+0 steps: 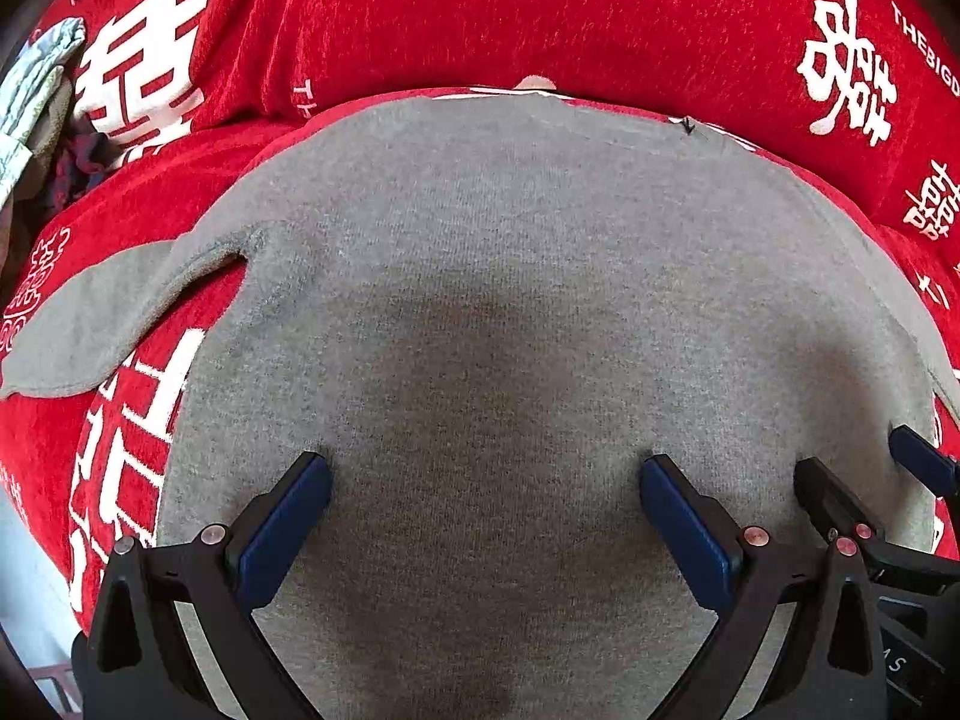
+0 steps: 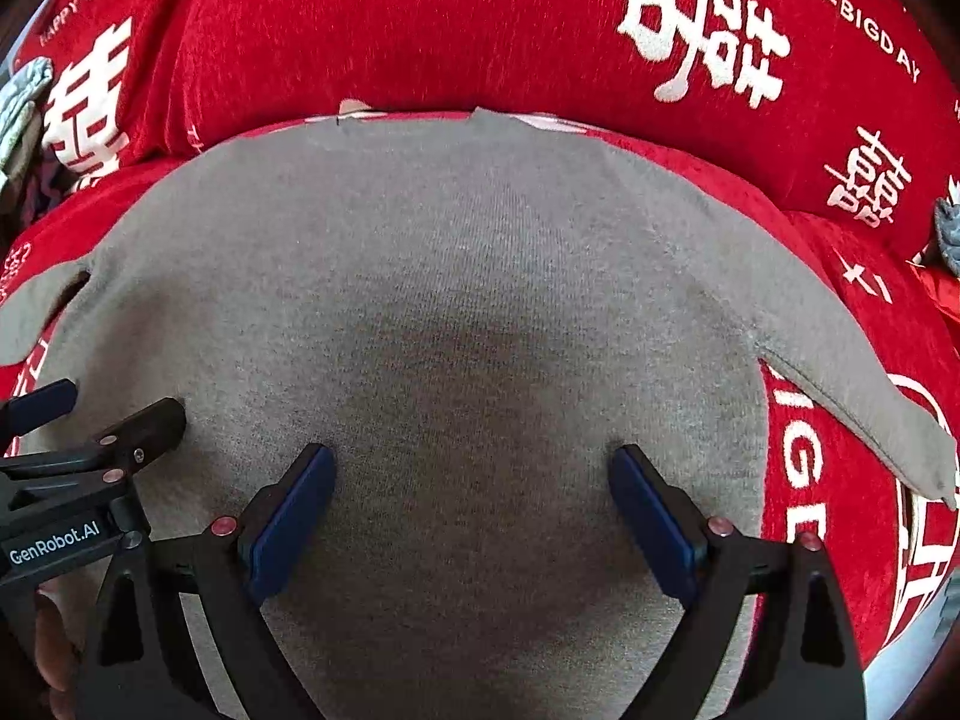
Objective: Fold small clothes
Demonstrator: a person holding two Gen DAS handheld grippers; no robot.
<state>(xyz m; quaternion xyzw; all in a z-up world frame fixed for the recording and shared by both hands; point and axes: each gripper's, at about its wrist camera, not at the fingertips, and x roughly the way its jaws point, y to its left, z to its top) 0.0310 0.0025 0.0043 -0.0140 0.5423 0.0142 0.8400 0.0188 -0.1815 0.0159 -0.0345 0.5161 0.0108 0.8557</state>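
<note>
A small grey knit garment [image 1: 510, 276] lies flat on a red cloth with white characters; it fills the right wrist view too [image 2: 456, 276]. One sleeve [image 1: 102, 324] sticks out to the left, the other [image 2: 852, 384] to the right. My left gripper [image 1: 483, 468] is open, fingertips resting on the garment's near part, nothing between the pads. My right gripper [image 2: 471, 459] is open in the same way, just to the right of the left one. The right gripper's fingers [image 1: 840, 504] show at the left view's right edge; the left gripper's fingers [image 2: 138, 426] show at the right view's left edge.
The red cloth [image 1: 480, 12] rises into a padded back behind the garment. A pile of other clothes [image 1: 36, 96] lies at the far left. A grey object [image 2: 948, 228] sits at the right edge.
</note>
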